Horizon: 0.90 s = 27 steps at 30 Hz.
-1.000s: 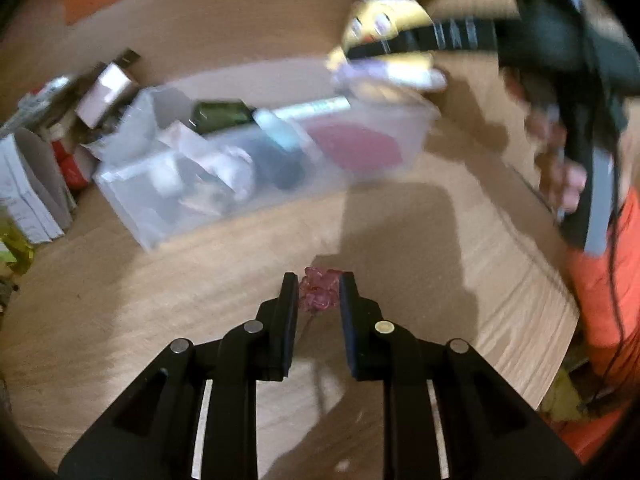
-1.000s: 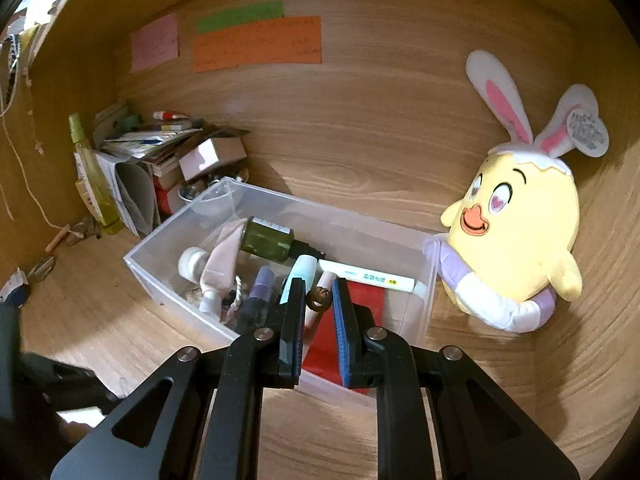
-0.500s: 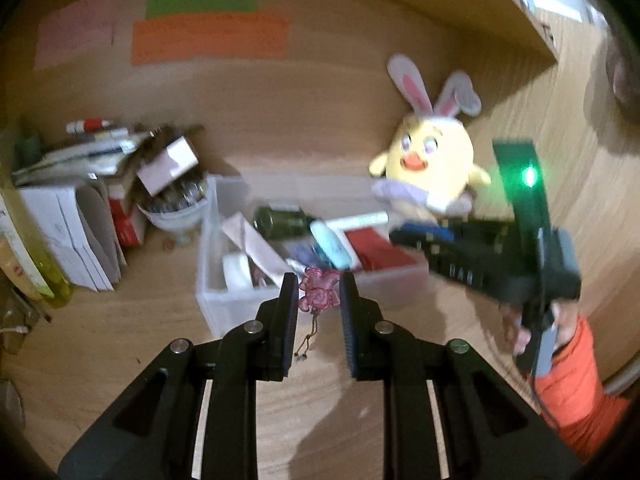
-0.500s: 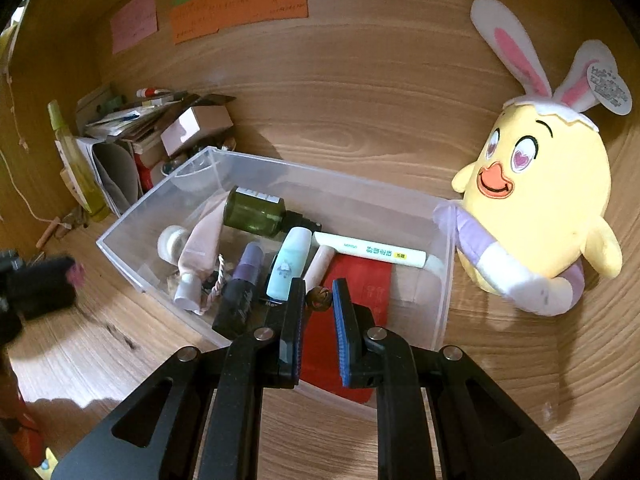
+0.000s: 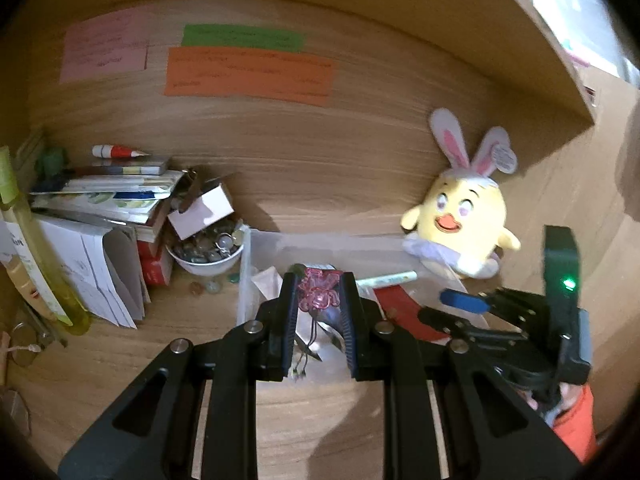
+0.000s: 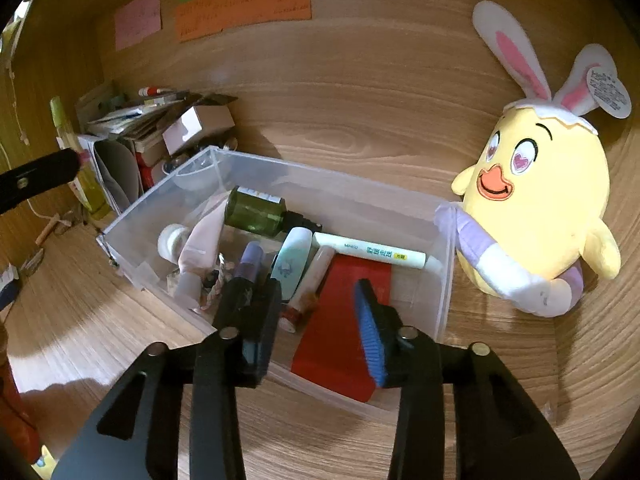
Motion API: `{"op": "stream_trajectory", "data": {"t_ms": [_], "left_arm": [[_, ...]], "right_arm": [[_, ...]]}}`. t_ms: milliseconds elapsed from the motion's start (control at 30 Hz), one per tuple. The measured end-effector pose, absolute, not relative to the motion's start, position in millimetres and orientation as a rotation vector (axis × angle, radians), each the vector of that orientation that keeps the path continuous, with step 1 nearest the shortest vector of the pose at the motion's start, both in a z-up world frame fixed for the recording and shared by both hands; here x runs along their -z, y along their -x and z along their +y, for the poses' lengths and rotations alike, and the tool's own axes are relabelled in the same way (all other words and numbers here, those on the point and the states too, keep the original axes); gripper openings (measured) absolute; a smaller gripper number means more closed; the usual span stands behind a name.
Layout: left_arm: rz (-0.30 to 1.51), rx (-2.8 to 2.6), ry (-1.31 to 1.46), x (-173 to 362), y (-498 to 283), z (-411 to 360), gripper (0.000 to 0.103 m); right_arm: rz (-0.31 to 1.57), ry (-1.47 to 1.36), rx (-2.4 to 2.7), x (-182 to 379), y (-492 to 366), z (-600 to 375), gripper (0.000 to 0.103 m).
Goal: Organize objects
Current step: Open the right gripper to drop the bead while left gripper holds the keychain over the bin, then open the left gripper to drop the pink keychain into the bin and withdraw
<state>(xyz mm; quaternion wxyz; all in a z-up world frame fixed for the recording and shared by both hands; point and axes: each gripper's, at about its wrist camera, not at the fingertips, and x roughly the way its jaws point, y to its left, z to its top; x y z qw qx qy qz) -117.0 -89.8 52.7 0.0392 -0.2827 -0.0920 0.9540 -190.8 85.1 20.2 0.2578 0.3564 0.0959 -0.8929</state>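
Note:
My left gripper (image 5: 318, 294) is shut on a pink translucent charm (image 5: 318, 294) with a dangling cord, held in front of the clear plastic bin (image 5: 246, 276). My right gripper (image 6: 318, 300) is open and empty, just above the bin's near wall (image 6: 132, 264); it also shows in the left wrist view (image 5: 460, 304). The bin holds a green bottle (image 6: 254, 214), a pink tube (image 6: 202, 240), a white pen (image 6: 370, 254), a small brown-capped tube (image 6: 308, 292), a red sheet (image 6: 340, 320) and other tubes.
A yellow bunny-eared plush chick (image 6: 536, 208) leans beside the bin's right end. Stacked books and papers (image 5: 104, 196), a white bowl of beads (image 5: 206, 250) and a yellow-green bottle (image 5: 36, 248) crowd the left. Sticky notes (image 5: 248, 76) hang on the back wall.
My right gripper opened and let go of the small brown-capped item, which it held over the bin. My left gripper rose from the desk with the pink charm and moved toward the bin.

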Motion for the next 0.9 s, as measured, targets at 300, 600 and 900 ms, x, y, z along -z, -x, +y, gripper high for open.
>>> {"op": "stream_trajectory", "data": {"t_ms": [300, 600, 900], "left_arm": [[-0.343, -2.927, 0.9, -42, 143, -97, 0.02], [-0.297, -2.848, 1.11, -2, 168, -89, 0.02], [-0.188, -2.85, 1.157, 11, 167, -77, 0.02]], "right_arm": [[0.242, -0.969, 2.398, -21, 189, 86, 0.038], [0.254, -0.955, 2.391, -22, 185, 85, 0.043], [0.26, -0.946, 2.387, -24, 181, 84, 0.052]]}}
